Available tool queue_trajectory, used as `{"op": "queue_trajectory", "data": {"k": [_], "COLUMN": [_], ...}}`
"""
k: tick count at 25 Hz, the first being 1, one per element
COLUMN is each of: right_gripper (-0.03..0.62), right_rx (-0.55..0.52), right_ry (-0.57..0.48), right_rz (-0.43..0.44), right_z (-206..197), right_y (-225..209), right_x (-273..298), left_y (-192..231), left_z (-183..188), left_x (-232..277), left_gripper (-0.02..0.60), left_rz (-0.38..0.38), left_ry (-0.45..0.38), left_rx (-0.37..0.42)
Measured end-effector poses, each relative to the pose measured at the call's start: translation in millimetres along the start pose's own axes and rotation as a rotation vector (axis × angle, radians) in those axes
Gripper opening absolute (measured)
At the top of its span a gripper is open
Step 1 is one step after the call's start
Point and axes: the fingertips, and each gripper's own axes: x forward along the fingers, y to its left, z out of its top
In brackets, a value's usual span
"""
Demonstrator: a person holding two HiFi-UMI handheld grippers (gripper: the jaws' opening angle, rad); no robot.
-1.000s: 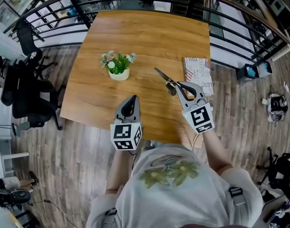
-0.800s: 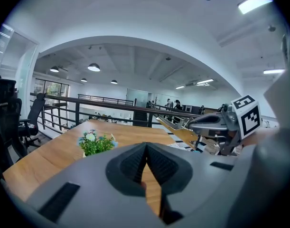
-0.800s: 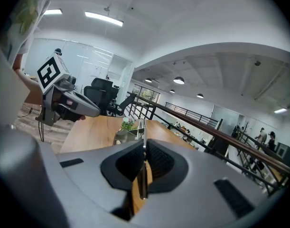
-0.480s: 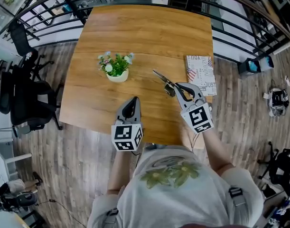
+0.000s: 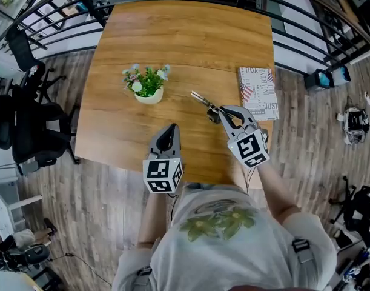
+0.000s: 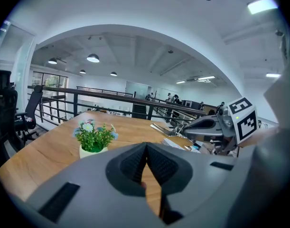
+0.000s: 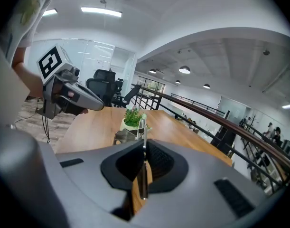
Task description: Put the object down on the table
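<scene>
My right gripper (image 5: pixel 223 111) is shut on a thin metal tool (image 5: pixel 202 98), which sticks out ahead of it over the wooden table (image 5: pixel 172 35), right of centre. In the right gripper view the tool (image 7: pixel 143 172) stands edge-on between the closed jaws (image 7: pixel 144 147), its far end just above the tabletop. I cannot tell whether it touches the wood. My left gripper (image 5: pixel 168 130) hovers over the table's near edge, shut with nothing in it (image 6: pixel 145 147). The left gripper view shows the right gripper (image 6: pixel 186 131) and the tool (image 6: pixel 160 127) to its right.
A small potted plant (image 5: pixel 146 85) in a white pot stands left of centre on the table. A printed book (image 5: pixel 258 93) lies at the right edge, just beyond the right gripper. Black railings (image 5: pixel 63 17) and office chairs (image 5: pixel 27 120) surround the table.
Both grippers have come lower toward the table. The right one, still shut on the tool, has edged slightly left in the head view.
</scene>
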Motion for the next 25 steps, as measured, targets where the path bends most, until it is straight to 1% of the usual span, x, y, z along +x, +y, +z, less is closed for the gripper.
{"op": "queue_trajectory", "data": {"k": [10, 25], "right_gripper": [0.010, 0.011], "right_rx": [-0.003, -0.053], "right_ry": [0.064, 0.190], "right_rz": [0.057, 0.123], "right_z": [-23, -70], "right_y": [15, 41], "right_x": [21, 47], "left_y": [4, 7], "left_z": [-7, -16], "left_x": [5, 4], "left_gripper": [0.012, 0.012], "left_rz": [0.003, 0.008], "left_ry": [0.024, 0.046], "left_rx": [-0.010, -0.019]}}
